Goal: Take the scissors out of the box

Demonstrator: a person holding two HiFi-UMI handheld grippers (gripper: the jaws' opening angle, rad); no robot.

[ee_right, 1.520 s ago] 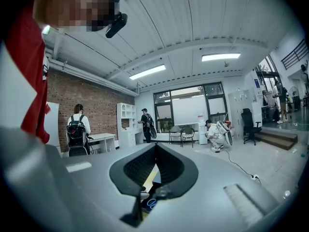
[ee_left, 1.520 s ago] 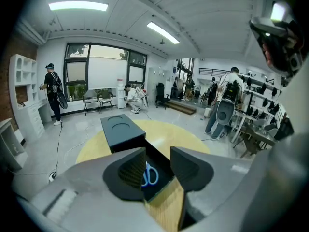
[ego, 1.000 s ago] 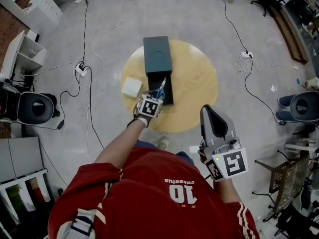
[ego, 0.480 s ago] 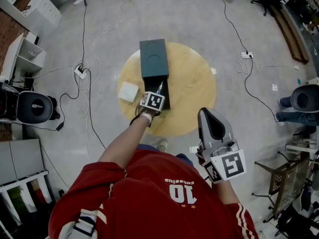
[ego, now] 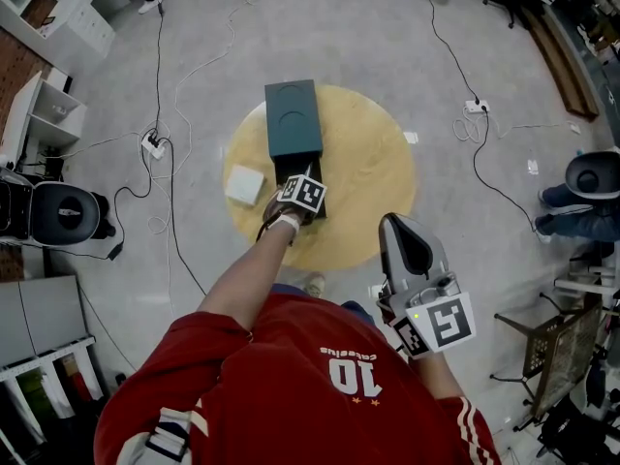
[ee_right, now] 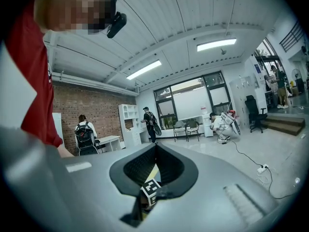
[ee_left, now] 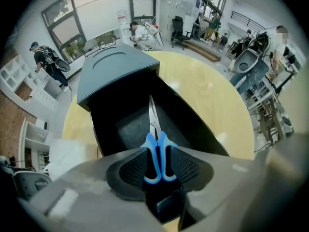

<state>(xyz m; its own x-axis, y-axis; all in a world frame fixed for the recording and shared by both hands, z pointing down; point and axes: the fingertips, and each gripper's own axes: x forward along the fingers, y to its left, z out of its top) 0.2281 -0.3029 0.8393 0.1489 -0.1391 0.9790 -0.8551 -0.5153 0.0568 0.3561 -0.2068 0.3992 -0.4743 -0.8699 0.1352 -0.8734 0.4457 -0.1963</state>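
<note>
Step in hand is the grasp. The left gripper points steeply down into the open end of the box, its jaws apart and straddling the blue handles of the scissors. The jaws have just been closing with the handles between the pads. I read it as not clamped yet, since the pads sit just beside the plastic with no clear squeeze. The scissors lie flat in the box's black tray, blades shut and pointing toward the teal lid end. Nothing is out, so the task is early. Next move, my guess: finish closing on both handles, then lift straight up so the blade tips clear the tray walls. The grip is at one end on smooth plastic, so the blades may droop or swing. The right gripper is held by the person's side, well apart from the box, roughly level, jaws closed on nothing. Surface is a round yellow wooden counter, with the box near its centre and a small white box just beside it. The room has a grey floor with cables and a power strip, white shelving, a brick wall, big windows and a few people in the background.
</note>
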